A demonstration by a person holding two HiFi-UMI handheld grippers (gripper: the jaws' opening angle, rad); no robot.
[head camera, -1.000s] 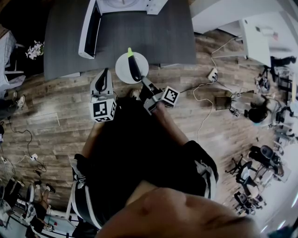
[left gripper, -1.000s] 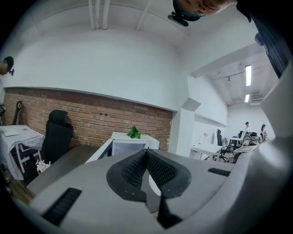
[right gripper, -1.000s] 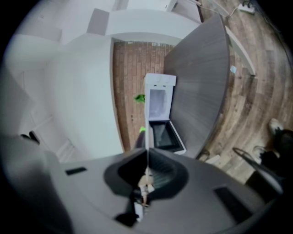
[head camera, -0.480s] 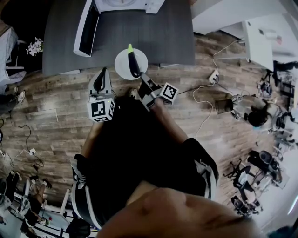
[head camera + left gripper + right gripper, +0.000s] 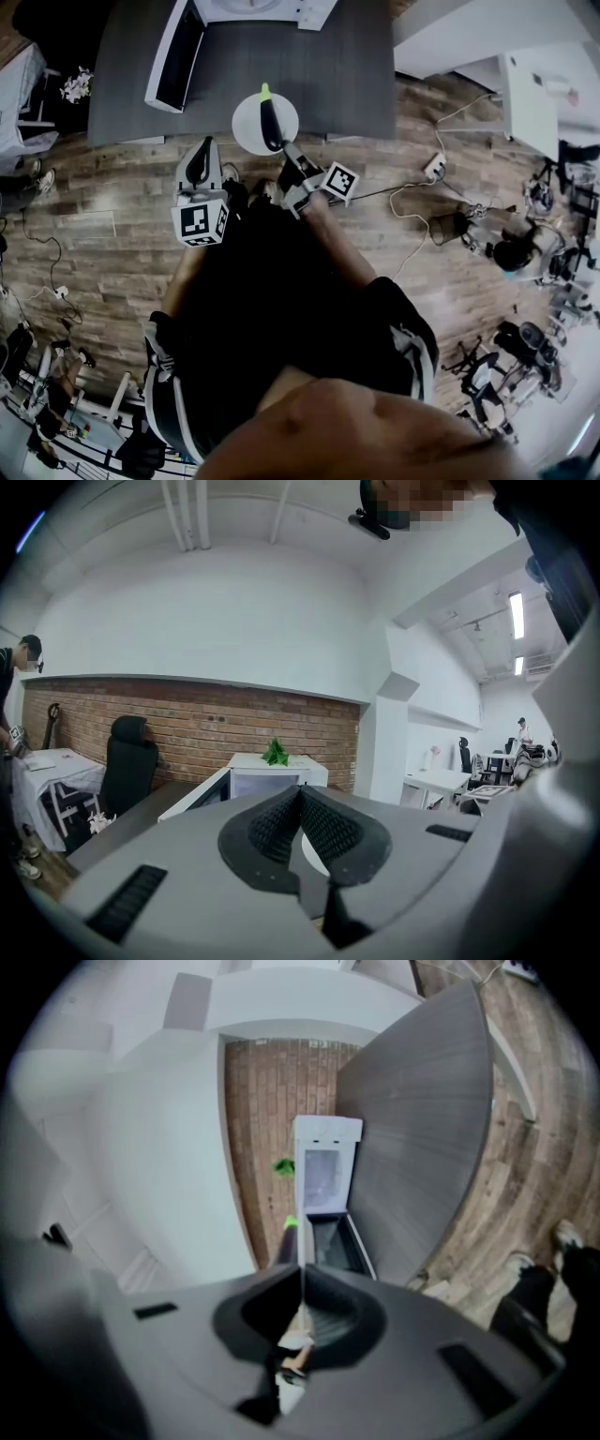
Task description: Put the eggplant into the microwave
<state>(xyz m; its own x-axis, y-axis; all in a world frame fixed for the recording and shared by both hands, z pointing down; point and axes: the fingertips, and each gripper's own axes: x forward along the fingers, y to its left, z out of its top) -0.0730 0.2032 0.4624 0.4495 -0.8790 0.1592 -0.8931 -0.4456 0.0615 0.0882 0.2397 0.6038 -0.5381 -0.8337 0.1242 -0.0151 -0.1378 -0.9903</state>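
A dark eggplant [image 5: 271, 124] with a green tip lies on a white plate [image 5: 251, 129] at the near edge of the grey table [image 5: 328, 66]. My right gripper [image 5: 282, 149] is shut on the plate's near rim. In the right gripper view the plate [image 5: 302, 1288] shows edge-on as a thin white line between the closed pads, with the eggplant [image 5: 286, 1241] rising behind them. The white microwave [image 5: 258, 9] stands at the table's back with its door [image 5: 173, 56] swung open to the left. My left gripper [image 5: 200, 165] hangs shut and holds nothing, left of the plate, in front of the table.
The left gripper view has the microwave [image 5: 267, 778] ahead with a green plant [image 5: 275, 753] on top, and a black office chair [image 5: 127, 761] by the brick wall. Cables and a power strip [image 5: 433, 167] lie on the wooden floor. A white desk [image 5: 539, 80] stands at the right.
The right gripper has carried the plate and eggplant slightly farther over the table's near edge. The left gripper stays shut in about the same spot.
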